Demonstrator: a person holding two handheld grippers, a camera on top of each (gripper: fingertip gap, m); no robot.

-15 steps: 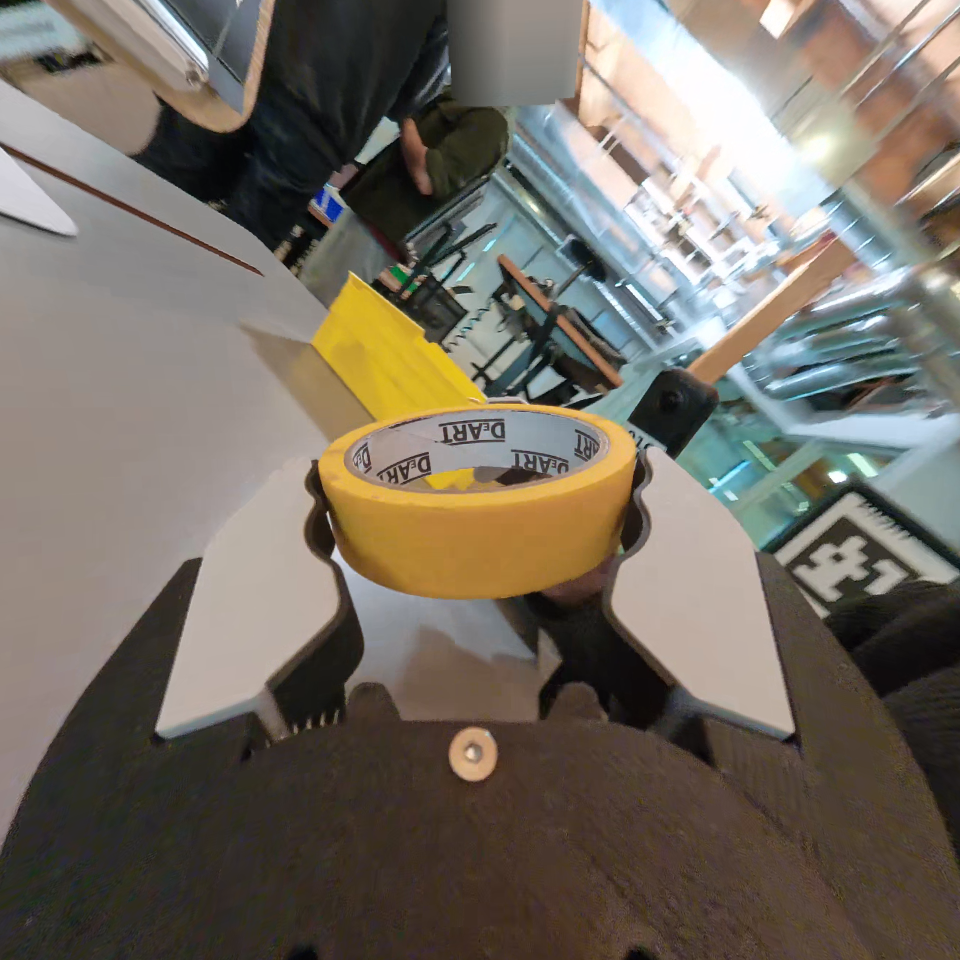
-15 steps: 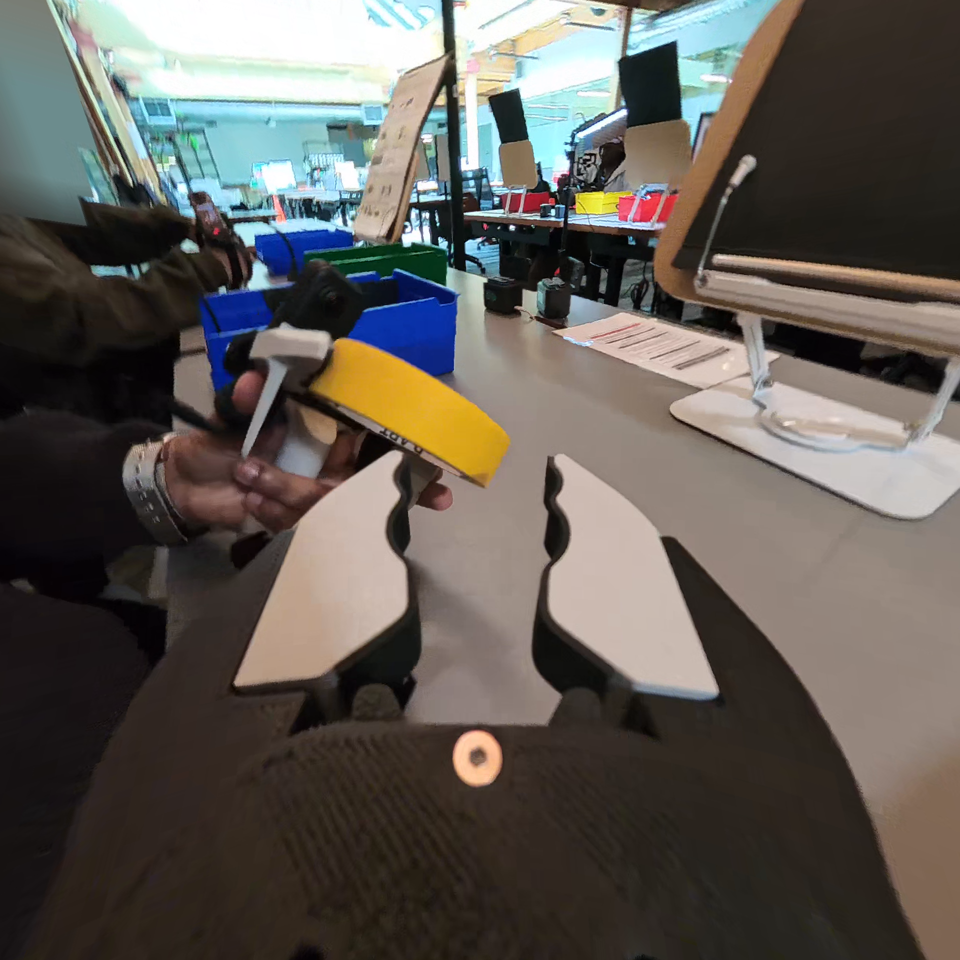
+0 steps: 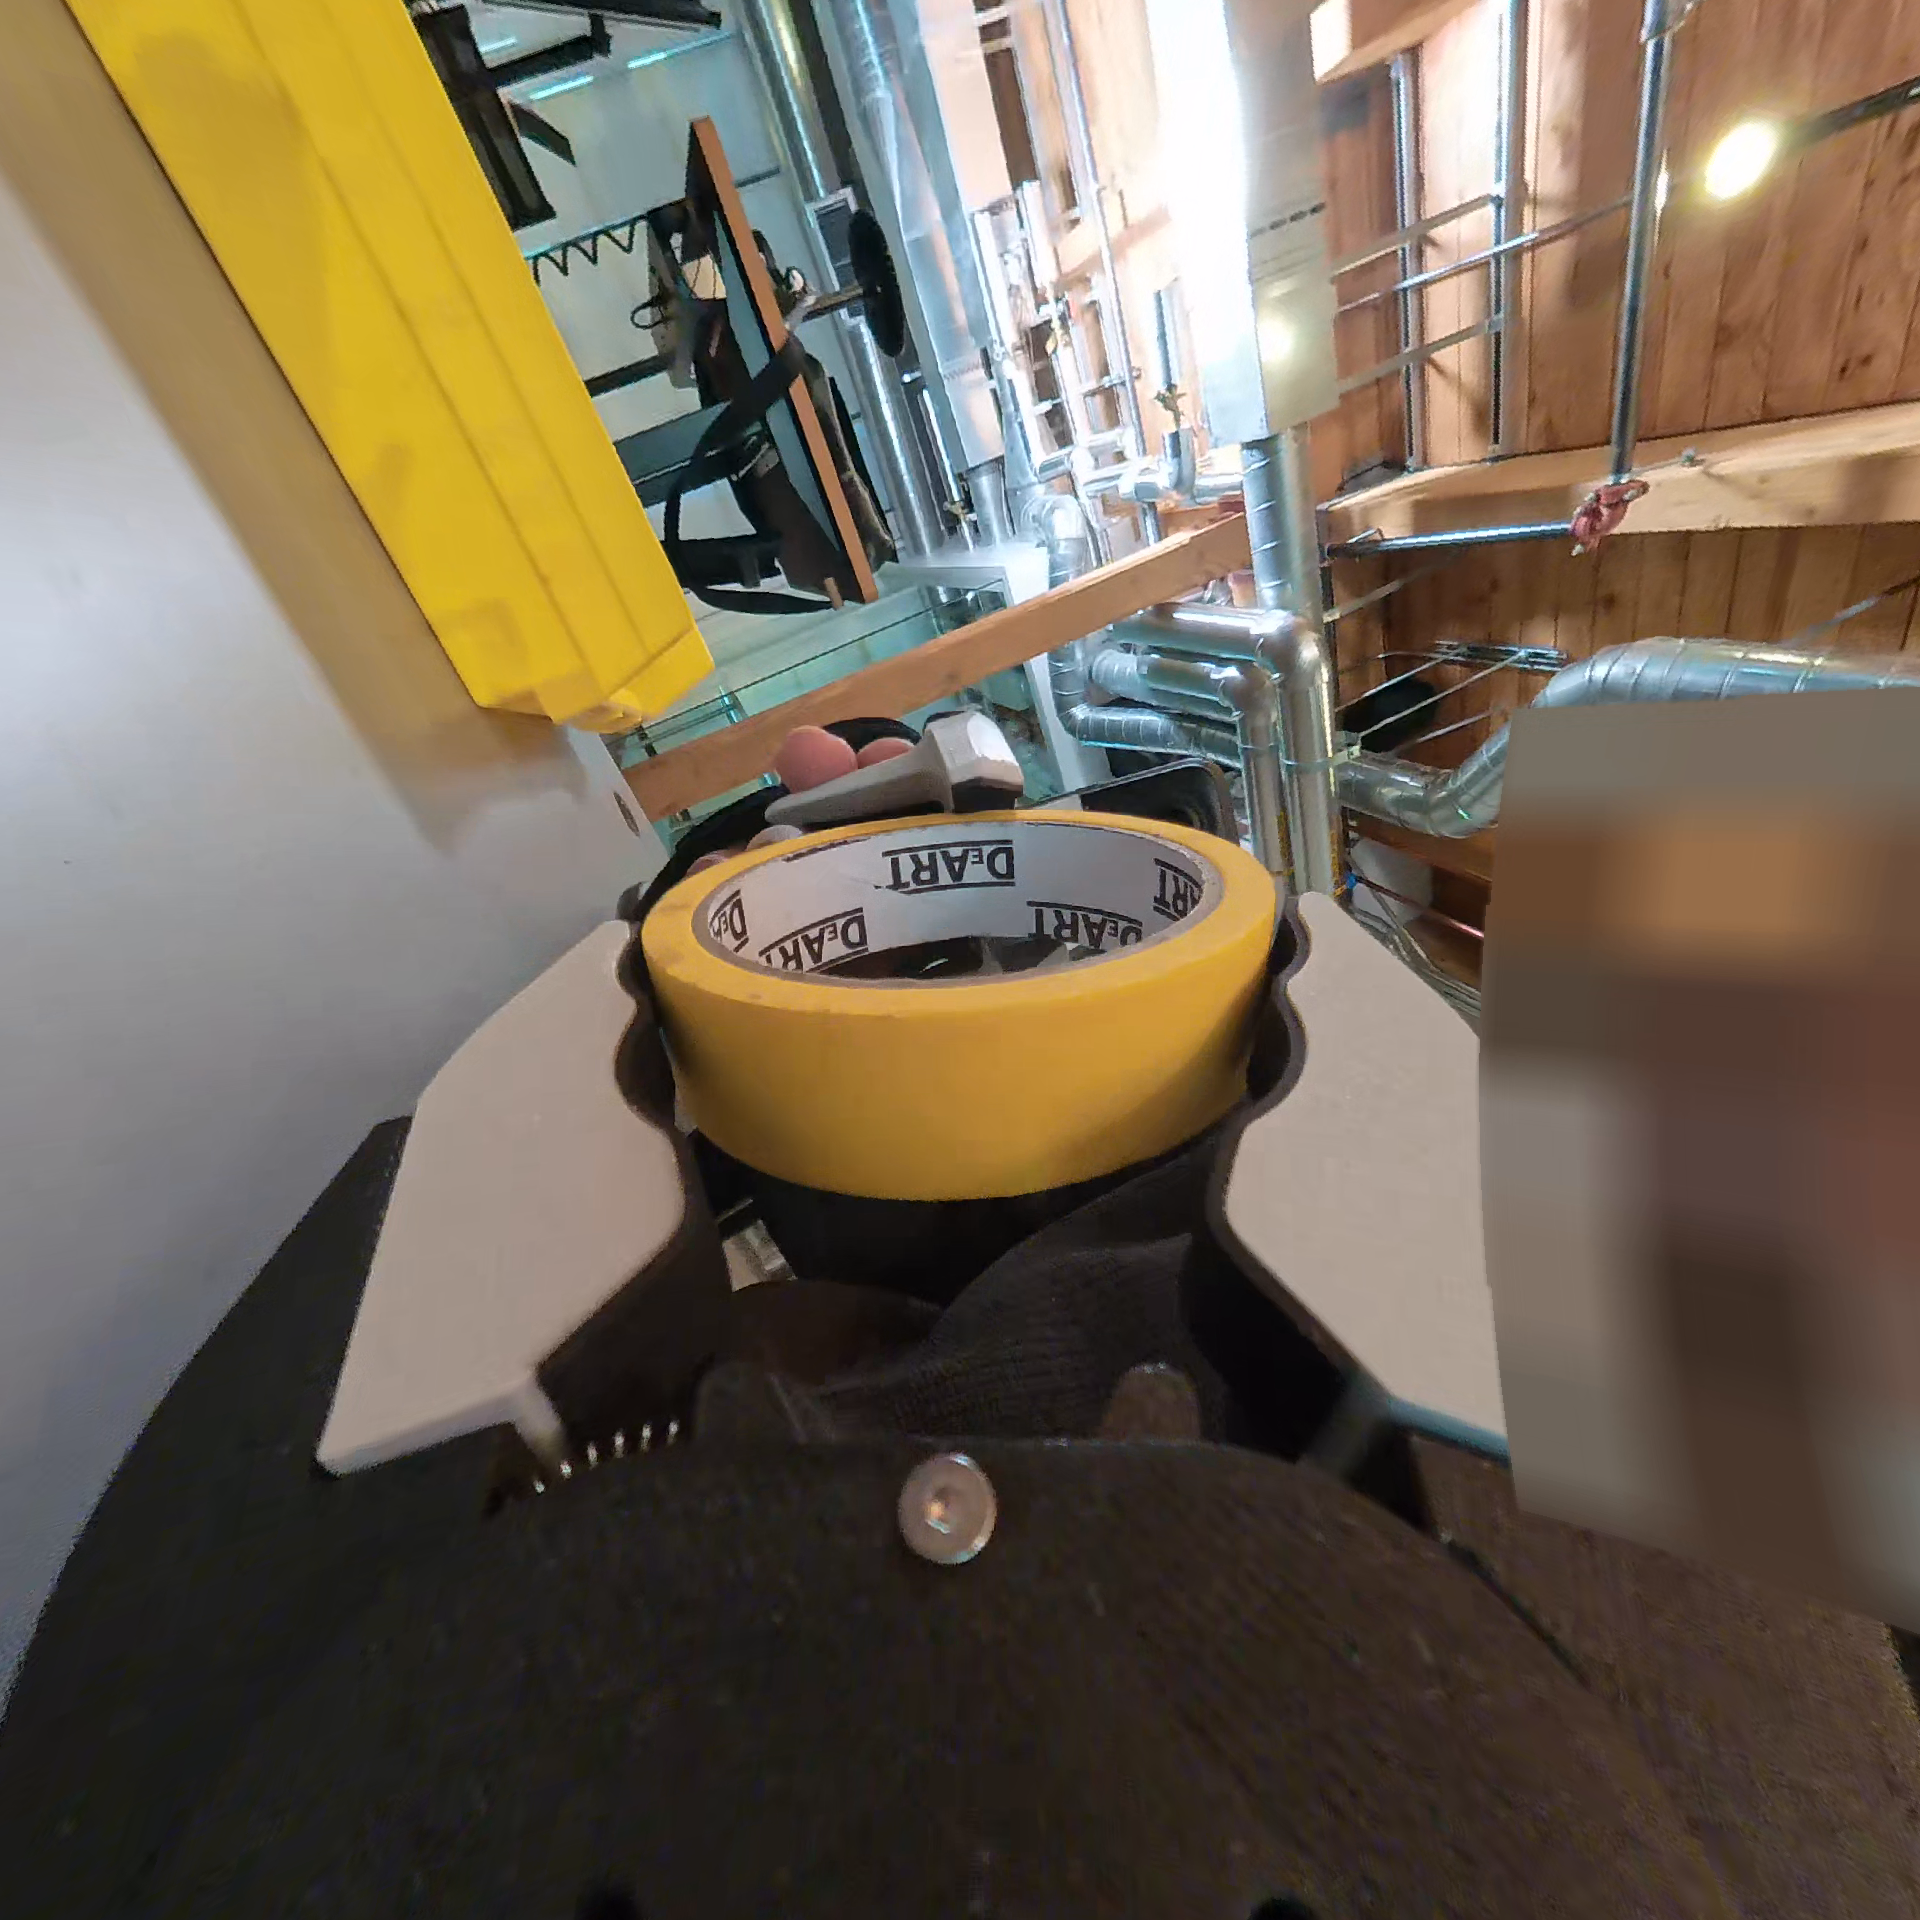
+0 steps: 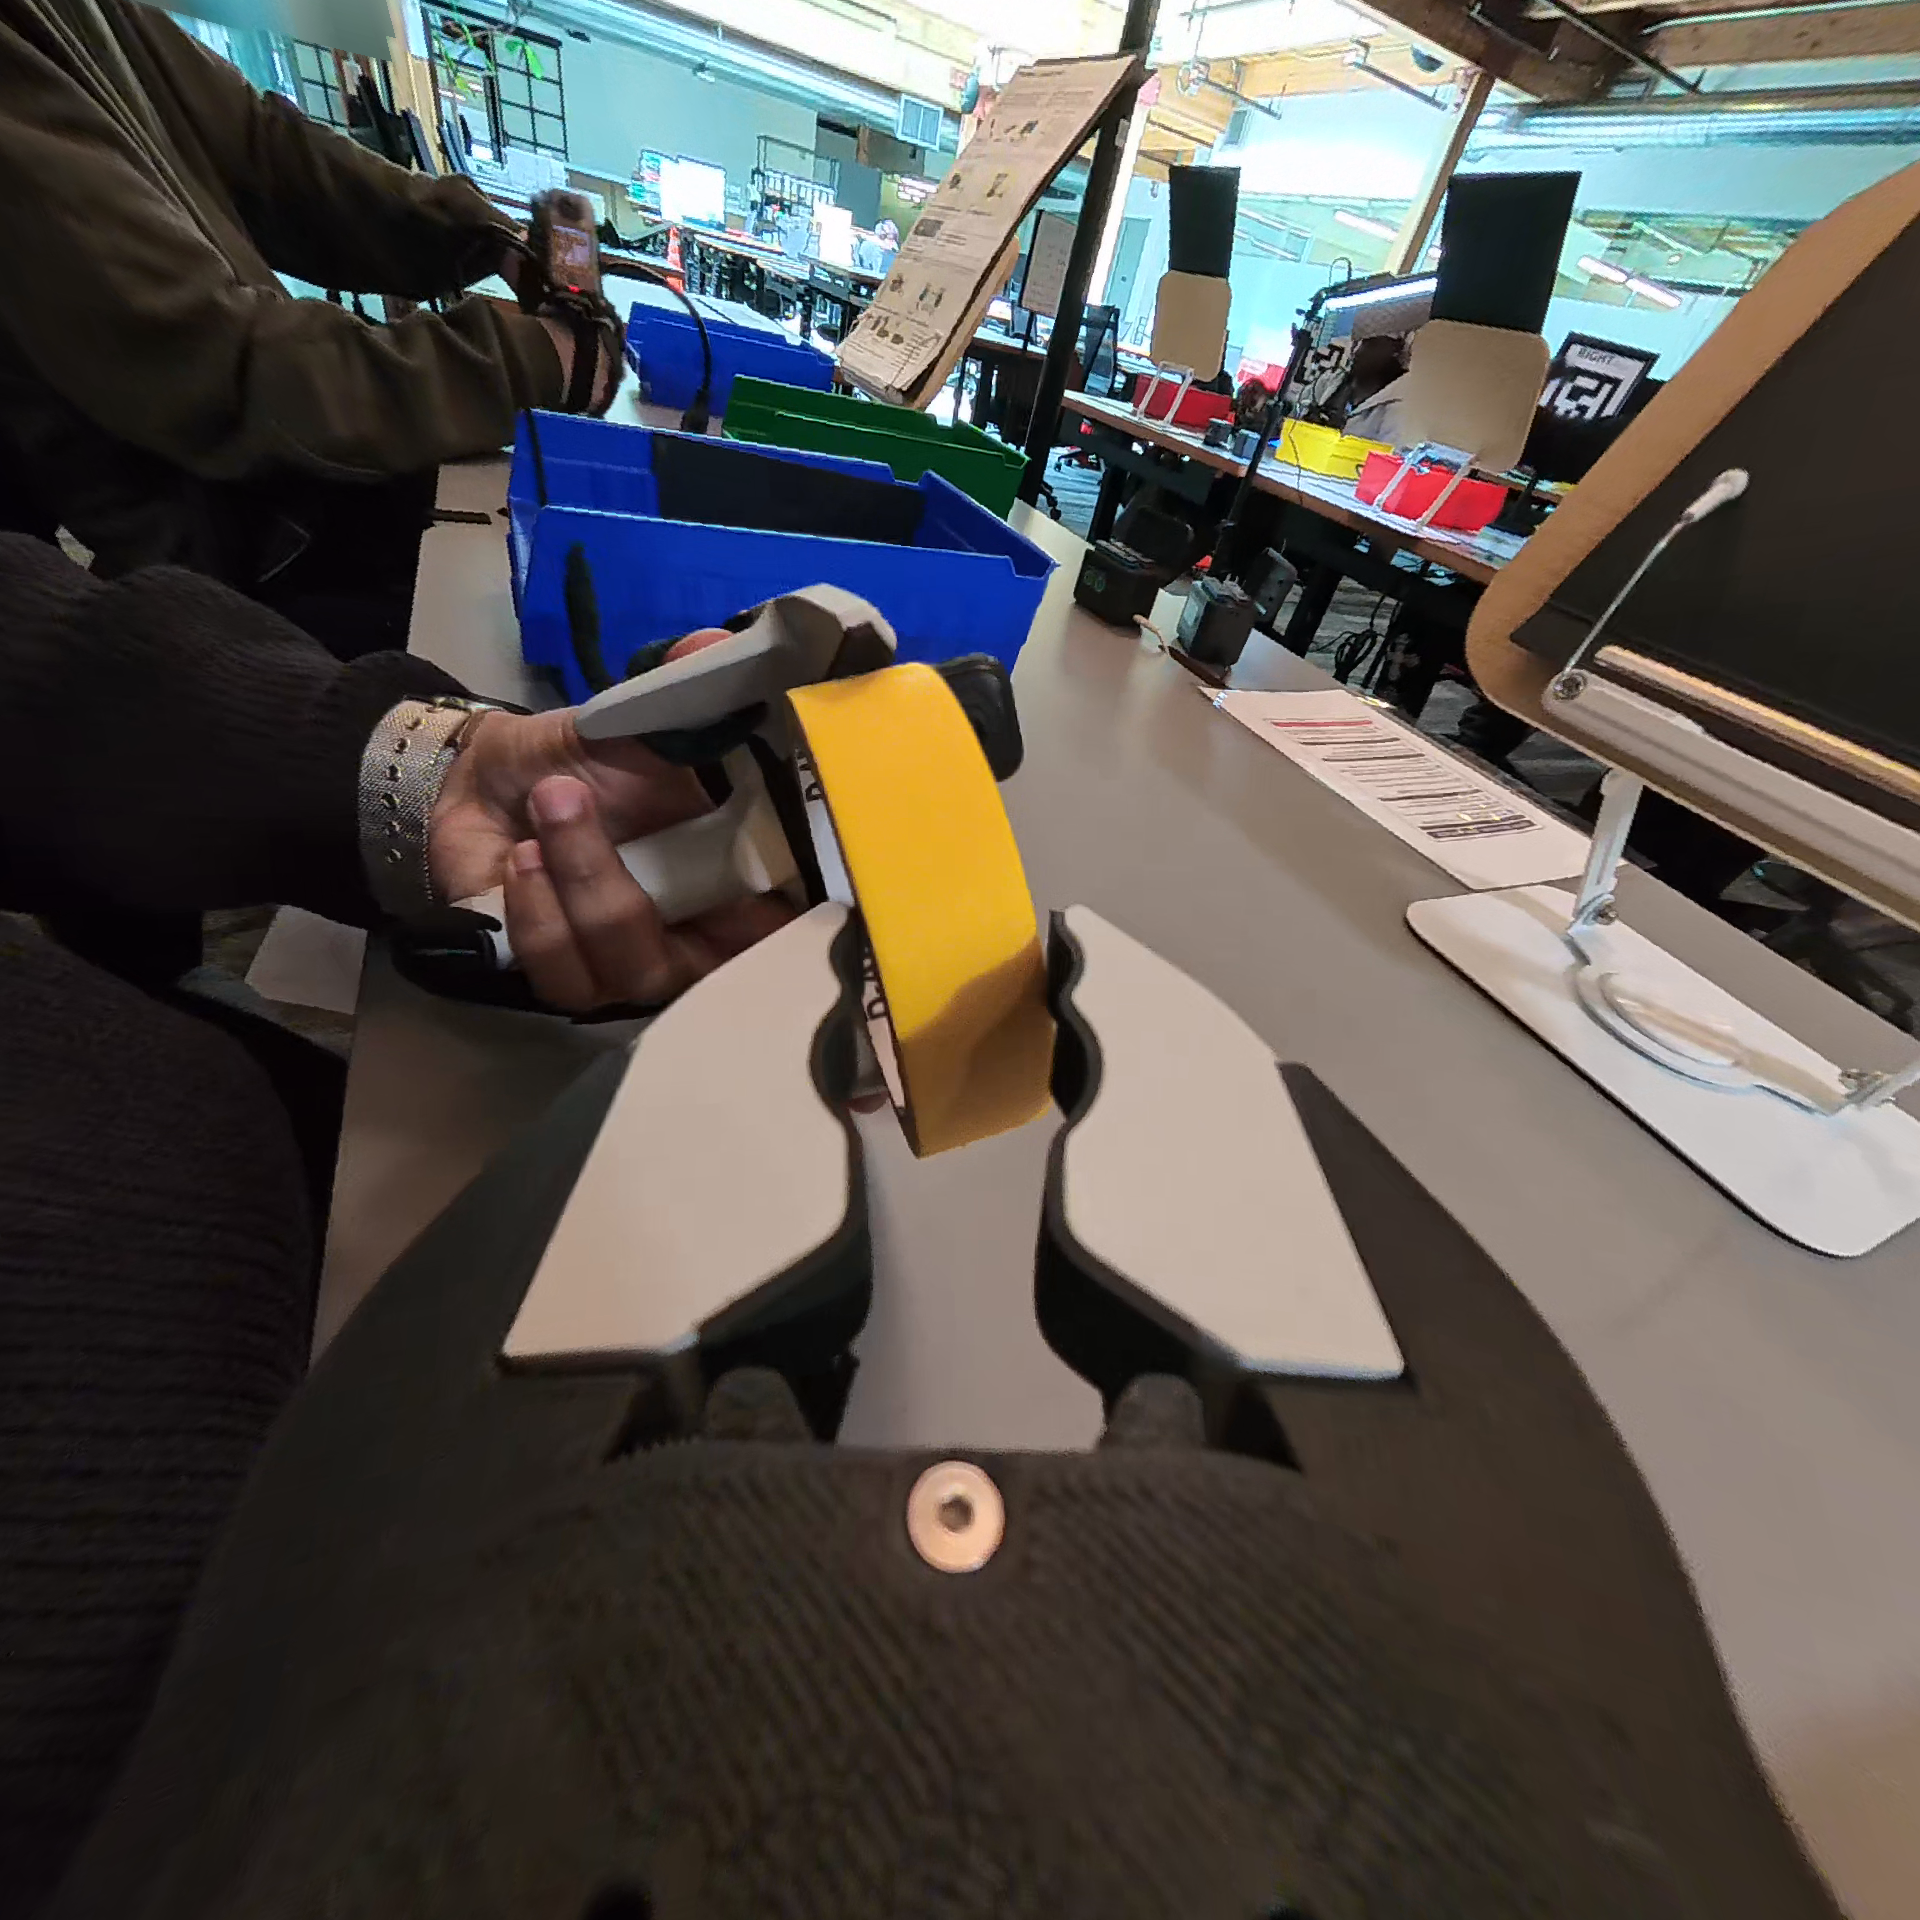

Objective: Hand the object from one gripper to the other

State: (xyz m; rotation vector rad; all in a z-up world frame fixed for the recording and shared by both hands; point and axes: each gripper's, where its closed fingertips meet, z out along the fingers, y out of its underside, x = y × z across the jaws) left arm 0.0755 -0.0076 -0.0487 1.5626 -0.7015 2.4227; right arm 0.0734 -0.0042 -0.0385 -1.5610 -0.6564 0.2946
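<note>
Yellow tape roll (image 3: 956, 1049) sits clamped across its width between the left gripper's (image 3: 961, 1013) fingers, above the grey table (image 4: 1299, 935). The right gripper (image 4: 951, 1023) brackets the roll's lower edge at 12 o'clock of its view, fingers parted and not visibly pressing.

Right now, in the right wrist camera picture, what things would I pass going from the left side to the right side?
Person's hand with a wristband → left gripper it holds → yellow tape roll standing on edge between the right gripper's fingers → printed paper sheet on the grey table → white stand base.
</note>
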